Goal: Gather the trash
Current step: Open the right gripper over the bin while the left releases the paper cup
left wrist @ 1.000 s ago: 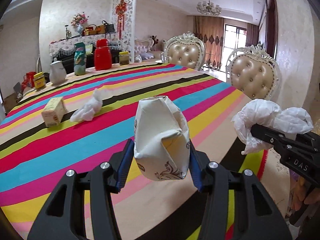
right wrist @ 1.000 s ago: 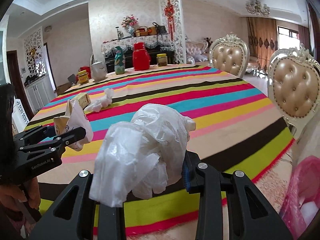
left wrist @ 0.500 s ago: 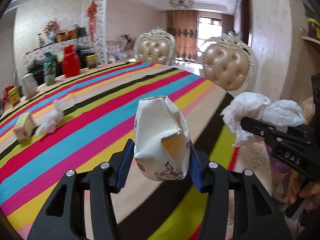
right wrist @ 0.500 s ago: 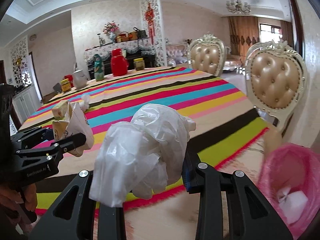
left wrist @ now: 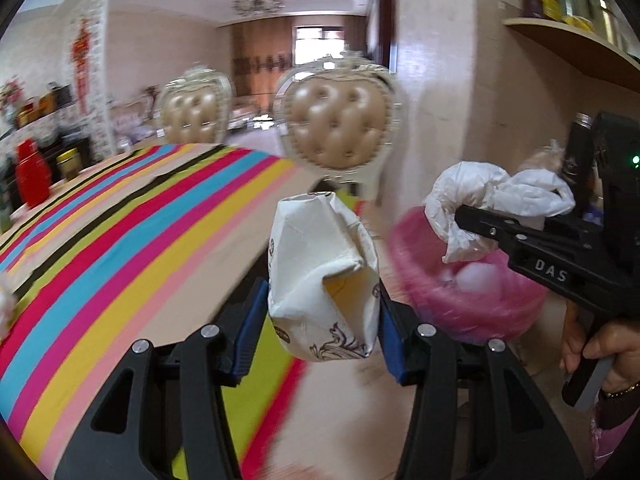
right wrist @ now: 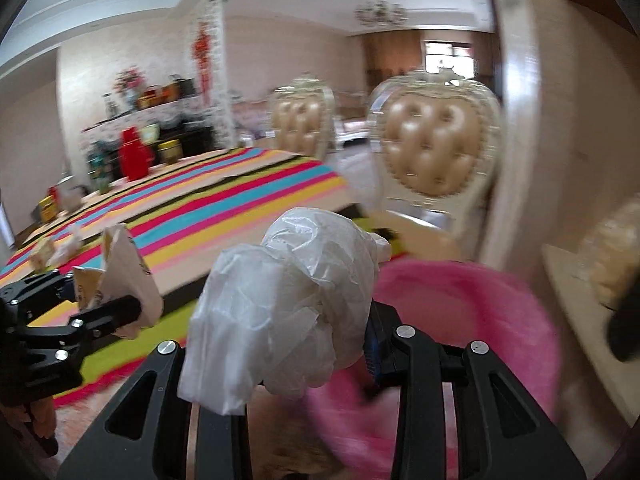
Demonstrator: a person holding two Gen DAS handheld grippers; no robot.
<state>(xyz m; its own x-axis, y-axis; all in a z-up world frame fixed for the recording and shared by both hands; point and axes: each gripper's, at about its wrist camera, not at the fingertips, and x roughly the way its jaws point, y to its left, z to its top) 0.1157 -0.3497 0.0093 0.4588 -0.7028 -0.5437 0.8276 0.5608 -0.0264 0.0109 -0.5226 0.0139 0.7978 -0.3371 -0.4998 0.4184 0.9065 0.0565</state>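
Observation:
My left gripper [left wrist: 320, 312] is shut on a crushed white paper cup [left wrist: 324, 280] with a dark pattern, held in the air past the table's edge. My right gripper [right wrist: 288, 320] is shut on a crumpled white plastic bag [right wrist: 288, 312]. In the left wrist view that bag [left wrist: 496, 200] hangs over a pink-lined trash bin [left wrist: 460, 292] with white trash inside. The bin [right wrist: 480, 320] fills the lower right of the right wrist view, just behind the bag. The cup and left gripper [right wrist: 100, 304] show at the left there.
The striped tablecloth table [left wrist: 120, 248] lies to the left, with a red jug [left wrist: 32, 178] and jars at its far end. White tissue and a small box [right wrist: 60, 248] lie on it. Two padded chairs [left wrist: 340, 128] stand behind. A wall shelf [left wrist: 580, 40] is upper right.
Both grippers have swung right, away from the table and toward the pink bin, which has come into the left wrist view. Both still hold their loads. The frames are motion-blurred.

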